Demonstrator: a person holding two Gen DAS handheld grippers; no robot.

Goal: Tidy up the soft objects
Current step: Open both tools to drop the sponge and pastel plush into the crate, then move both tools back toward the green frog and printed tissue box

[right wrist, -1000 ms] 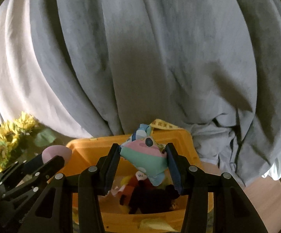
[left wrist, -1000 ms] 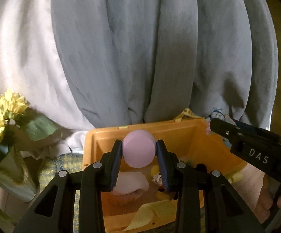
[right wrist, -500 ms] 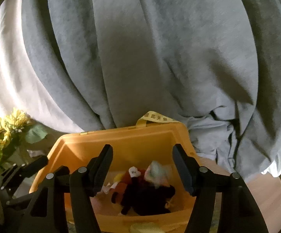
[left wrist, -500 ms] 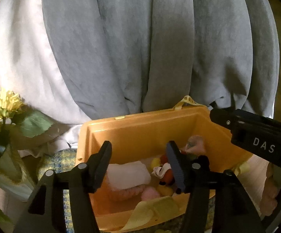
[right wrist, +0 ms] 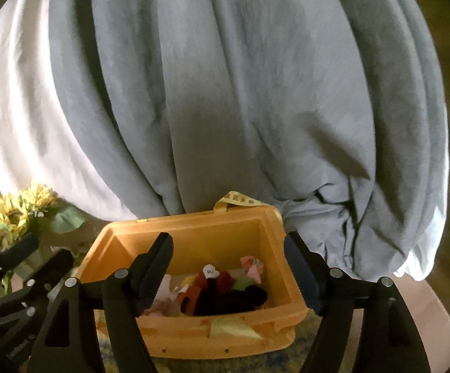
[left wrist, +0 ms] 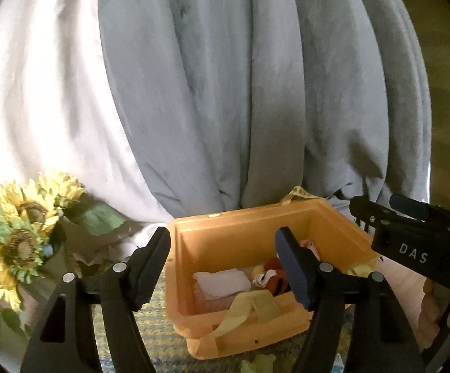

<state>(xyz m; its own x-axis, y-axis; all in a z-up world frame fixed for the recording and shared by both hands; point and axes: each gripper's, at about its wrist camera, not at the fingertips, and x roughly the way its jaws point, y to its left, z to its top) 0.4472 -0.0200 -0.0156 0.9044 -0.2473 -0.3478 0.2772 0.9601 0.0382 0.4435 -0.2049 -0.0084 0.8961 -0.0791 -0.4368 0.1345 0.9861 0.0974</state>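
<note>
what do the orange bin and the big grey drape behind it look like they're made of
Orange bin: probably moulded plastic, matte to slightly glossy; smooth rigid walls, rounded rim, stepped moulded base. Grey drape: woven cloth, matte, perhaps a curtain or sheet; it hangs in long soft folds and bunches near the bottom. The exact fibre can't be told.

Both views look forward and slightly down along their own gripper fingers at the orange bin (left wrist: pixel 256 230), from close by and just above its near rim. The left wrist view sits a little left of the bin (right wrist: pixel 194 227), so the sunflowers (left wrist: pixel 16 236) loom large at its left edge and the right gripper (left wrist: pixel 411 242) crosses its right side. The right wrist view faces the bin more squarely, with the left gripper (right wrist: pixel 23 279) at its lower left. Both share the bin, the sunflowers (right wrist: pixel 16 211) and the grey curtain (left wrist: pixel 256 93) behind.
</note>
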